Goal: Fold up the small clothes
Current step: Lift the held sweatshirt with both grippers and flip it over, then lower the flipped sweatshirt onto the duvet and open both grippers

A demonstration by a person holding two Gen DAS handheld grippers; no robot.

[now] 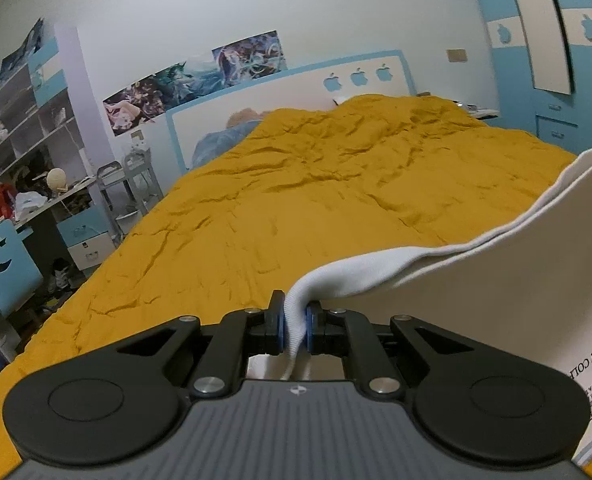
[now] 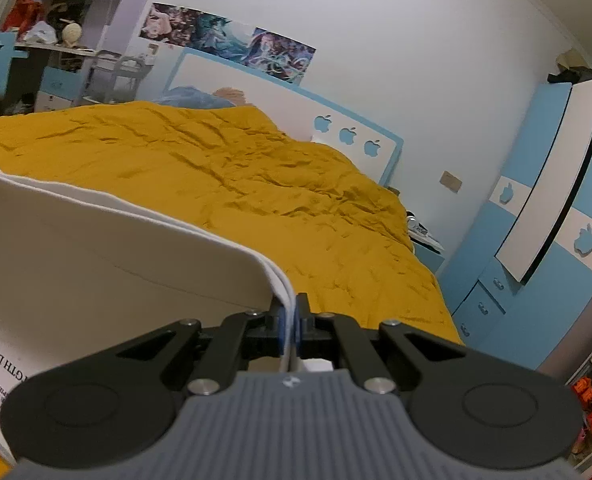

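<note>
Dim, even indoor light; soft focus, bluish cast, fisheye bending, dark corners.

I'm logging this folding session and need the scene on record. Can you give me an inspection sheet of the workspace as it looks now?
Surface: bed under a wrinkled mustard bedspread, bare in the middle.
Job's things: white garment with printed text, lifted, stretched between both grippers.
Clutter: blue bedding bunched by the headboard.
Grippers: left gripper shut on a ribbed edge; right gripper shut on the garment's other edge.
Cables: nothing seen.
Surroundings: posters, crowded shelves, blue wardrobe.
</note>
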